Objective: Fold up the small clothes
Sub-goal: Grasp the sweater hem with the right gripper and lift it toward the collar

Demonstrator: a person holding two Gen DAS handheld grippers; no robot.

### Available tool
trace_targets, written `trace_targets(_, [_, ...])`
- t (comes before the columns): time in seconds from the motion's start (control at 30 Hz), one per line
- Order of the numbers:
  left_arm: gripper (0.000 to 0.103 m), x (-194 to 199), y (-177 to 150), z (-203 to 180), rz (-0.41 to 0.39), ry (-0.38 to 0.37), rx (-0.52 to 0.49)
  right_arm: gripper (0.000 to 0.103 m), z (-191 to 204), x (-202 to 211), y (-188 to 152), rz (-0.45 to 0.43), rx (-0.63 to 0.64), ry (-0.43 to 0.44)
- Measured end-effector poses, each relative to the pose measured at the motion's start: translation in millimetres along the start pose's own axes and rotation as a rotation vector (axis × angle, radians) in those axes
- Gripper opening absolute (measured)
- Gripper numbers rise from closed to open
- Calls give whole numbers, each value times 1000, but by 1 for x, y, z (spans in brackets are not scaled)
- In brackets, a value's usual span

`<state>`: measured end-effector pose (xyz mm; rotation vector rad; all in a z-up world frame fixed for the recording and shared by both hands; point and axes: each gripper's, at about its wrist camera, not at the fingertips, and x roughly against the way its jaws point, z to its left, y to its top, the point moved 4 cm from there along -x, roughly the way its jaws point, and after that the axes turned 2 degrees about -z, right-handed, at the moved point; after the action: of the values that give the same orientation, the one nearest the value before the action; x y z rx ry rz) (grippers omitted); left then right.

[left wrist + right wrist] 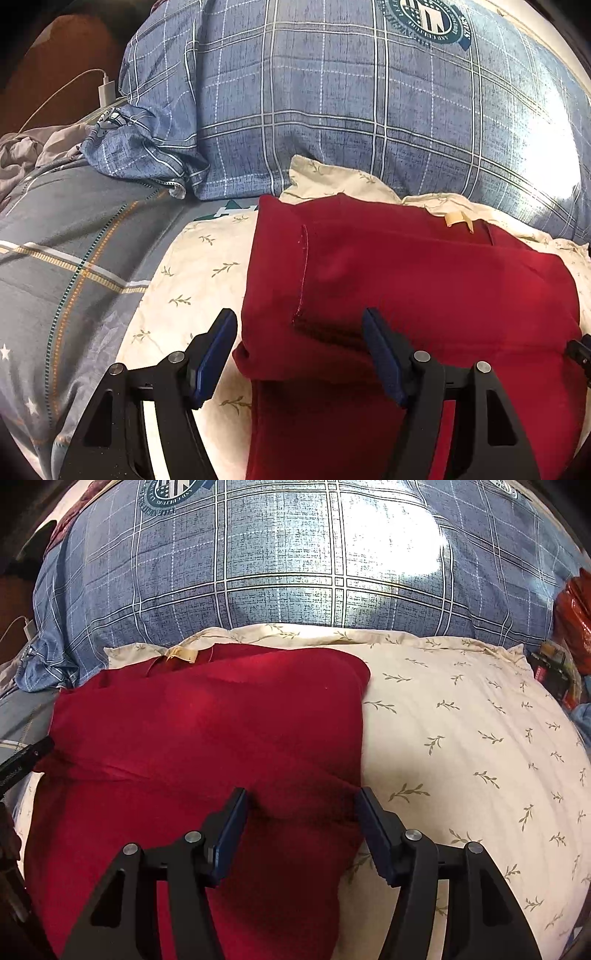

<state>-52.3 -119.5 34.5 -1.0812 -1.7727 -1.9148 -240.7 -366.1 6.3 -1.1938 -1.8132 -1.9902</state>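
Lying crosswise on the pillow (461,720), the red garment (424,280) is straddled at opposite ends by wide-open, empty left tongs (299,325) and right tongs (301,801).

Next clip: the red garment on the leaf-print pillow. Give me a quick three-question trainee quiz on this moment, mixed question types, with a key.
1. True or false: the left gripper is shut on the red garment.
2. What does the red garment lie on? A) a wooden table B) the cream leaf-print pillow C) a bare floor
3. Fill in: at the garment's far edge sits a small cream ____.

Key:
1. False; both the left and the right gripper are open, each over a near corner of the fold.
2. B
3. label; the blue plaid duvet lies behind it.
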Motion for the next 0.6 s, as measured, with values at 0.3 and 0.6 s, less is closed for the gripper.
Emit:
trace_targets(0.3, [69, -3, 1, 13, 18, -18, 65, 72, -12, 23, -11, -14, -20, 39])
trace_targets(0.6, [69, -7, -1, 14, 50, -36, 69, 18, -34, 3, 1, -65, -96, 32])
